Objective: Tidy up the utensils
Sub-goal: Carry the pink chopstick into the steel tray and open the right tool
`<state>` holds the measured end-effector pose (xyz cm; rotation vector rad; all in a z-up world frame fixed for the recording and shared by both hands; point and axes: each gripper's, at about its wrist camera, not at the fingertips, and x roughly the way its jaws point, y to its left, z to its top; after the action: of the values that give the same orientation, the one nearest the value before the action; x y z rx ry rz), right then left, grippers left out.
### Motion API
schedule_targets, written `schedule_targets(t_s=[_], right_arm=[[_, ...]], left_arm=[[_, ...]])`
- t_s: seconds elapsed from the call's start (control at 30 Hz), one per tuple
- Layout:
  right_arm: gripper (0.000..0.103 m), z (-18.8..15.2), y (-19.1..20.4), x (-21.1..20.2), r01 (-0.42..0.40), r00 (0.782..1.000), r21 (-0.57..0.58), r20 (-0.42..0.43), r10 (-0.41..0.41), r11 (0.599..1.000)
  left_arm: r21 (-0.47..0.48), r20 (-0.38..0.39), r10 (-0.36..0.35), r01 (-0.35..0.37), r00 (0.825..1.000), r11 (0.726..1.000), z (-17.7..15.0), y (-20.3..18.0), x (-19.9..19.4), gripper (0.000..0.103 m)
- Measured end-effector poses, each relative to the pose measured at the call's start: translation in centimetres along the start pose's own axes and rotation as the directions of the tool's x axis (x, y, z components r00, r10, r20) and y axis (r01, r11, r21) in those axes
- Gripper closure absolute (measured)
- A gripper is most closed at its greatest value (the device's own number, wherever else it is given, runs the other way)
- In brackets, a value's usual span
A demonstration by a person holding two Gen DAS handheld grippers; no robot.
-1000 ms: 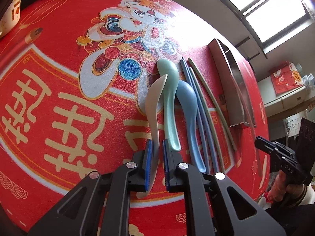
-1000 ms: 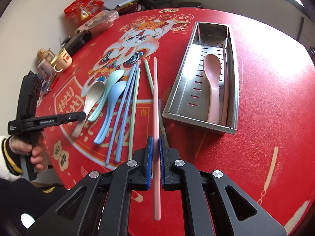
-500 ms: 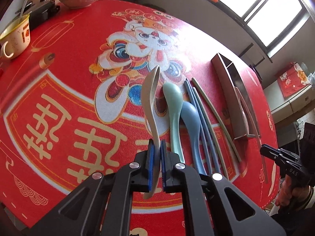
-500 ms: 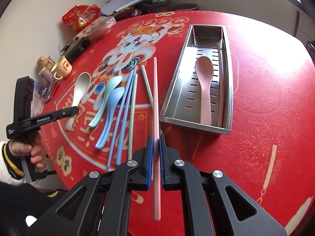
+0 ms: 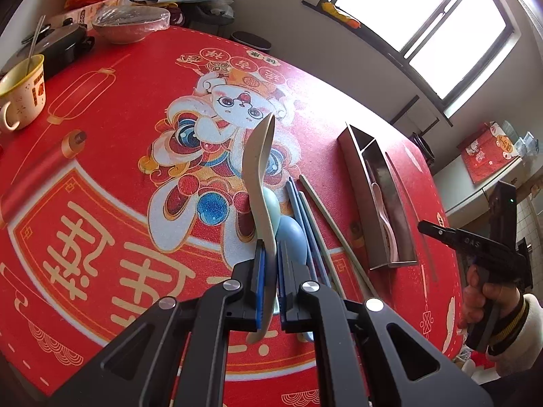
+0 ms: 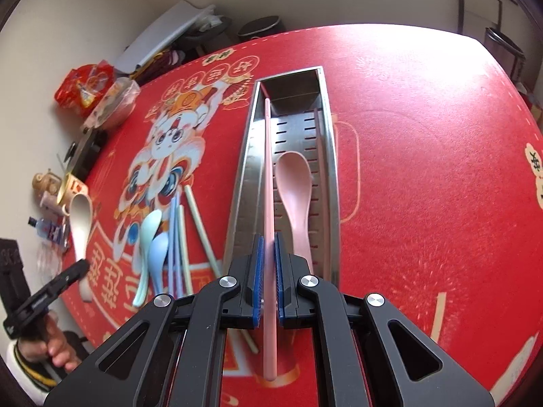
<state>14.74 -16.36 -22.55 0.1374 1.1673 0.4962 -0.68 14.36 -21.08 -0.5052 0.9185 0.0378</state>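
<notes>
My left gripper [image 5: 268, 264] clamps a beige spoon [image 5: 259, 169]; my right gripper [image 6: 268, 271] clamps a pink chopstick [image 6: 268, 176], aligned over the steel tray [image 6: 331, 169] for dropping in.

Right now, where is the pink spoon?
In the right wrist view, the pink spoon lies inside the metal tray, just right of the pink chopstick held by the right gripper.

Each fisheye camera rides just behind its own tongs, looking steeply down along them at the red counter [image 5: 101, 142]. The left view faces the steel utensil tray [image 5: 359, 183] from its long side, well off. The right view hangs close over the tray's [image 6: 331, 176] near end; both views share tray and loose utensils beside it.
</notes>
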Motion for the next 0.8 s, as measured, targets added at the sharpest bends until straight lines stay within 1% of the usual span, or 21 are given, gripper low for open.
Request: schedule_targets(t_s=[0.17,0.37,0.6,0.73,0.8], right_arm=[[0.097,2.5,-0.3,3.1,0.104,0.993,0.03,-0.055,-0.103,0.994],[0.097,3.7,-0.3,5.2,0.201,0.975,0.009,-0.095,-0.199,0.98],[0.096,3.9,-0.7,6.1,0.245,0.961,0.005,-0.129,-0.243,0.969],[0.095,3.6,-0.7,6.1,0.246,0.961,0.01,-0.133,-0.242,0.969],[0.095,3.3,-0.7,5.7,0.228,0.967,0.016,-0.122,-0.224,0.974]], left_arm=[[-0.006,0.005,-0.011,0.011,1.0,1.0,0.1,0.4,0.0,0.097],[-0.036,0.007,-0.008,0.008,1.0,0.999,0.0,1.7,-0.1,0.097],[-0.042,0.005,-0.012,0.013,1.0,0.999,0.1,1.8,-0.1,0.097],[-0.033,0.0,-0.019,0.019,1.0,0.999,0.2,1.4,0.1,0.097],[-0.024,-0.002,-0.023,0.023,1.0,0.999,0.3,0.9,0.2,0.097]])
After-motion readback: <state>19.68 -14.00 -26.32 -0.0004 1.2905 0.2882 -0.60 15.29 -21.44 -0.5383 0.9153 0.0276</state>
